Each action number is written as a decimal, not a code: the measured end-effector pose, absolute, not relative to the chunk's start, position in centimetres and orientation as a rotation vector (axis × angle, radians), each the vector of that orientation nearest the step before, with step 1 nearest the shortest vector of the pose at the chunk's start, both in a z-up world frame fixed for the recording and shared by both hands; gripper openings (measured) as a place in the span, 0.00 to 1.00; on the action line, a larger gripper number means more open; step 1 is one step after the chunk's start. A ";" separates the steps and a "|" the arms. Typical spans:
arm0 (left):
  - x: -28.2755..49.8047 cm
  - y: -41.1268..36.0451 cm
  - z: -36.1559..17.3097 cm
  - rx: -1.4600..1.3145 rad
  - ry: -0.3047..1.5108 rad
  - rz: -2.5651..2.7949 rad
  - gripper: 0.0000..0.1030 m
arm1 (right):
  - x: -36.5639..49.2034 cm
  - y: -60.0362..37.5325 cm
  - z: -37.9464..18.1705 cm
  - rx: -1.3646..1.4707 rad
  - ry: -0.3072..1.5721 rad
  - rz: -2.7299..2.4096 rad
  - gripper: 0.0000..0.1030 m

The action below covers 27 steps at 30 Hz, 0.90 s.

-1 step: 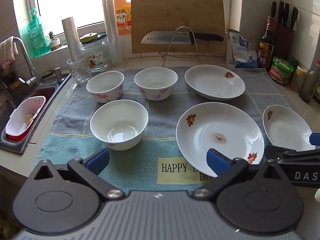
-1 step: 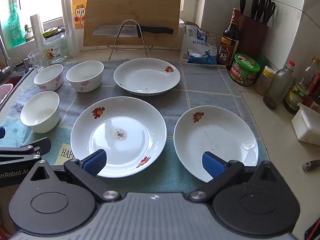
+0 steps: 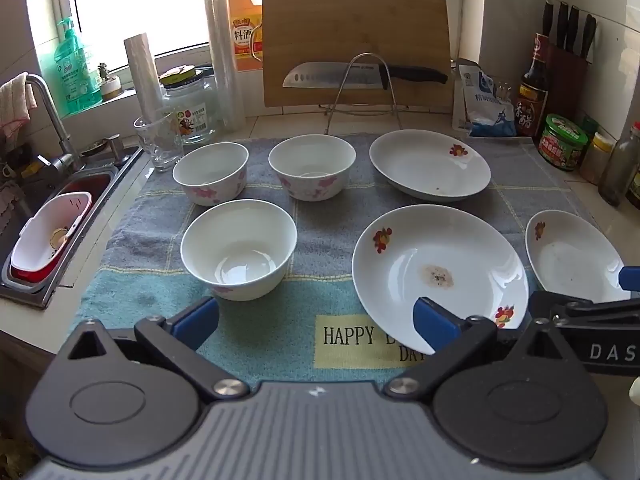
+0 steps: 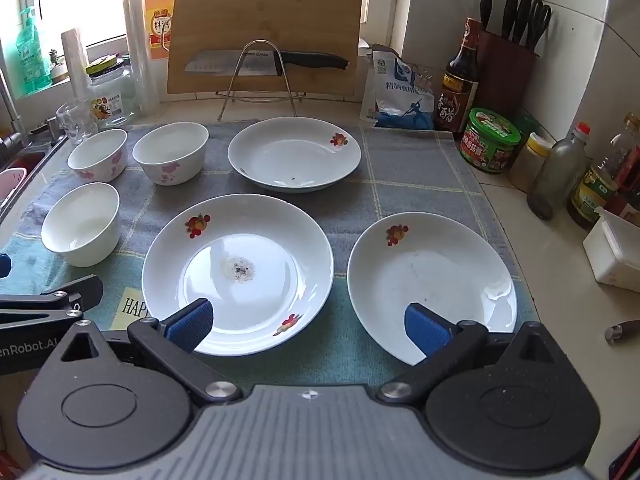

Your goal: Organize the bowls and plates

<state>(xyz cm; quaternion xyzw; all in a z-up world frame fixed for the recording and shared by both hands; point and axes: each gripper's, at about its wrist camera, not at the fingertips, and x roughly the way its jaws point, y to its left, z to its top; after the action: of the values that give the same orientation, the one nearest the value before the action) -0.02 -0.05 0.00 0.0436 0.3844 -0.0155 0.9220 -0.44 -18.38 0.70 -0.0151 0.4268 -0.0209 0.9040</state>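
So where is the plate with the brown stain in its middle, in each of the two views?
Left wrist view: the stained plate lies right of centre, behind the right finger.
Right wrist view: the same plate lies centre-left, behind the left finger.
Shared landmark: the cutting board with the knife, at the back.

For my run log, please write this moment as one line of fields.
stage: not started | left gripper: open, empty | right gripper: open, empty | three bowls, three plates: separate on towel, none stacked
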 end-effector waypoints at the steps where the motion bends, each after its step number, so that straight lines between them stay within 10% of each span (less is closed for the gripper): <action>1: -0.1 -0.1 0.0 0.092 0.789 -0.031 0.99 | -0.5 -18.4 0.7 -0.034 0.880 -0.045 1.00; 27: 0.1 0.0 0.8 0.082 0.788 -0.026 0.99 | -0.8 -18.2 1.1 -0.036 0.863 -0.043 1.00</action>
<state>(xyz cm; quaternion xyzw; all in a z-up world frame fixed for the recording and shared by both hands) 0.07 -0.02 0.78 0.0397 0.3837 -0.0127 0.9225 -0.76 -18.20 1.07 -0.0175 0.4182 -0.0206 0.9079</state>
